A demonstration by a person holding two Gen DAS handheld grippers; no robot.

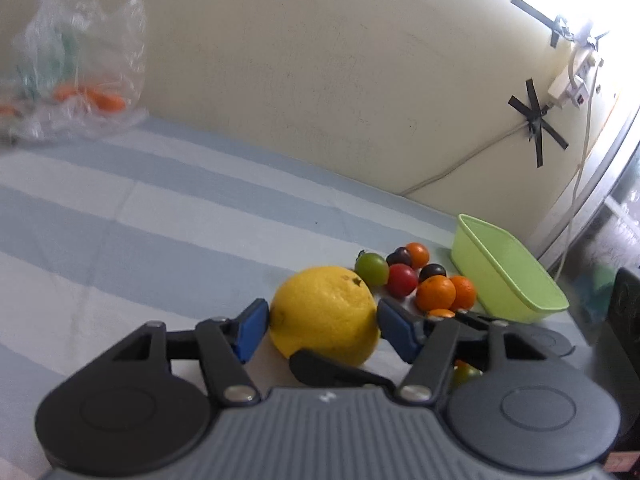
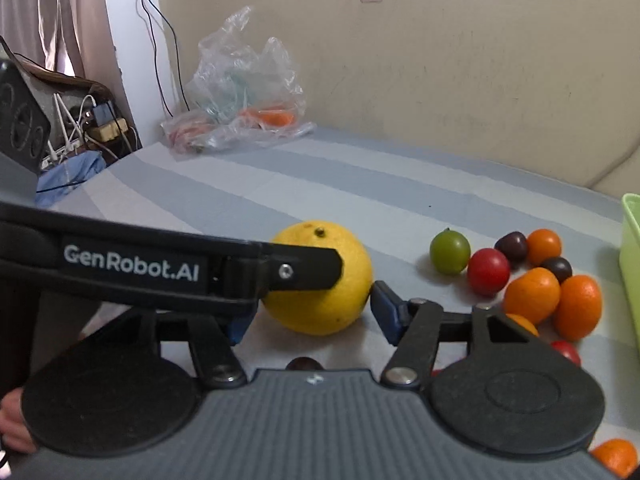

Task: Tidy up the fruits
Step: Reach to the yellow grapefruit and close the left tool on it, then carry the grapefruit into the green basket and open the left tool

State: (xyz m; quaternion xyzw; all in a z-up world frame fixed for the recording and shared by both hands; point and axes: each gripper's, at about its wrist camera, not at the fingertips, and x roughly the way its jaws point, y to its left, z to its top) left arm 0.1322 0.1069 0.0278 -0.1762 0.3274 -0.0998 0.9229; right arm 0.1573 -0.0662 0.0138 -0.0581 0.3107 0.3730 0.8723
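Grippers (image 1: 322, 326) flank lemon (image 1: 325, 314) on striped cloth (image 1: 160, 220)

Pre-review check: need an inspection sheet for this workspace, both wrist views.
Surface: blue-and-white striped cloth, flat.
Job's things: large yellow citrus; cluster of small fruits beside it; empty green tub at the right.
Clutter: clear plastic bag holding orange items, by the wall.
Grippers: left gripper straddles the citrus, pads close, contact unclear; right gripper also flanks the citrus, right pad clear of it.
Cables: cord taped to the wall; wire tangle.
Surroundings: cream wall, curtain.
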